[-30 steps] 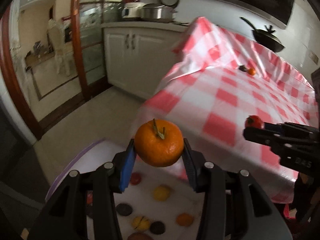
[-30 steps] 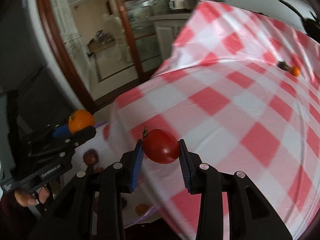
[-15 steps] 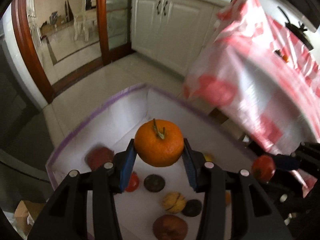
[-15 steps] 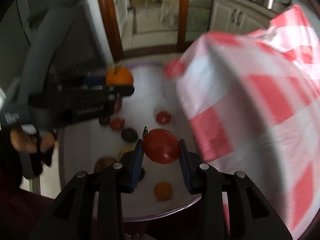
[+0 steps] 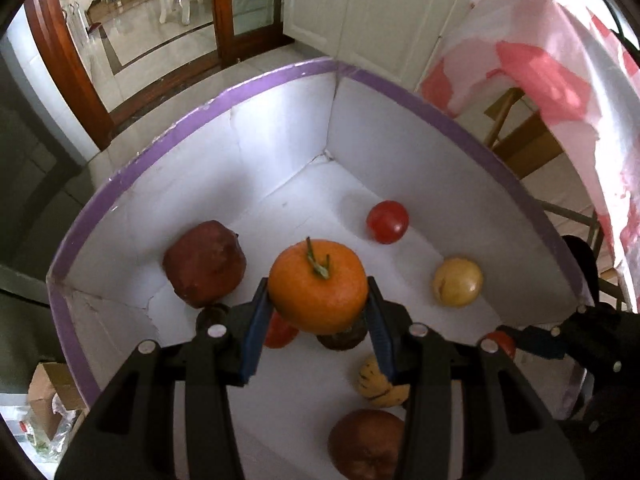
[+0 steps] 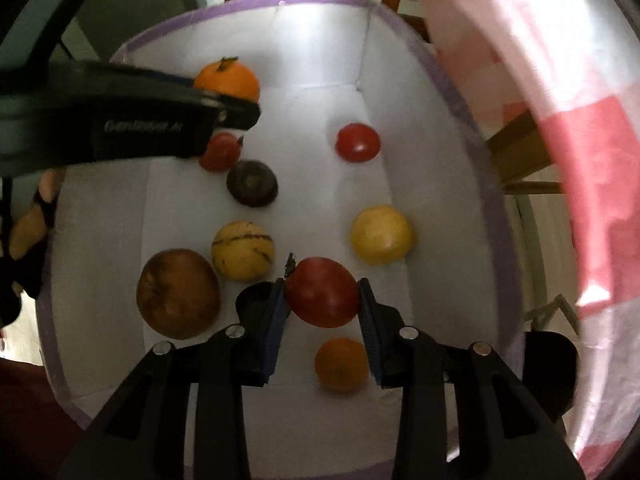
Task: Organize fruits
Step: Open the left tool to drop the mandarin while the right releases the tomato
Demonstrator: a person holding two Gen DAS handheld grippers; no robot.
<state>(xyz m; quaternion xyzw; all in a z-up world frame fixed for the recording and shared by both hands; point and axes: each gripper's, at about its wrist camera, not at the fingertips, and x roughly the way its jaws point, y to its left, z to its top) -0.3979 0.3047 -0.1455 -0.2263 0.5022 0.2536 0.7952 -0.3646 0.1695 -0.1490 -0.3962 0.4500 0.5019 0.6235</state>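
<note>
Both grippers are held over the box (image 6: 460, 92). The orange (image 5: 318, 286) is carried mid-frame in the left wrist view, the tomato (image 6: 322, 292) lower centre in the right wrist view; a tablecloth (image 6: 580, 120) hangs at right.

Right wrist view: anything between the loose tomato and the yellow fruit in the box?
Nothing: bare white floor between the tomato and the yellow fruit, in the right wrist view.

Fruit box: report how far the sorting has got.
Done: several fruits lie in the white box, including a yellow fruit and a small tomato. In hand: left gripper holds an orange, right gripper a red tomato, both over the box. Left: releasing them.
</note>
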